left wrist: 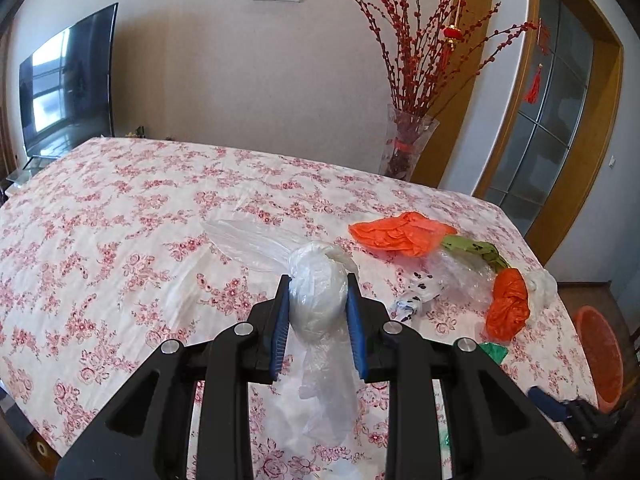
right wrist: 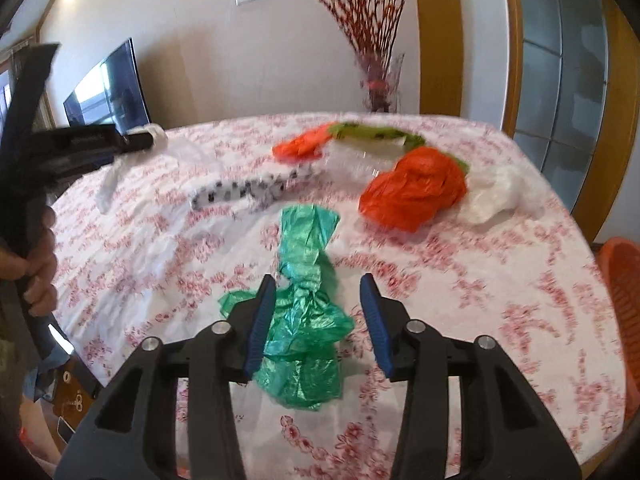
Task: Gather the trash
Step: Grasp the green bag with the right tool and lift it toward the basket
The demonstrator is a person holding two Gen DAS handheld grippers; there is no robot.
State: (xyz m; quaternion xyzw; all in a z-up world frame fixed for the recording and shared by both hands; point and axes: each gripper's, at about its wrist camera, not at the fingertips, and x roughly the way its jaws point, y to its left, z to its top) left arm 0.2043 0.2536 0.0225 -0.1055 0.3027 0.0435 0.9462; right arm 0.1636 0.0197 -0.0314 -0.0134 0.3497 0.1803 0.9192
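Two grippers at work: left gripper [left wrist: 318, 304] clamped on clear plastic wad [left wrist: 318, 292] above the tabletop [left wrist: 120, 208] for binning, right gripper [right wrist: 318, 300] part-open astride green bag [right wrist: 306, 280], orange basket [left wrist: 598, 356] at three o'clock.

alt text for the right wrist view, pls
The right gripper hangs open over a crumpled green plastic bag on a floral tablecloth. Beyond lie orange bags, a white bag and a spotted wrapper; at left, the left gripper holds white plastic.
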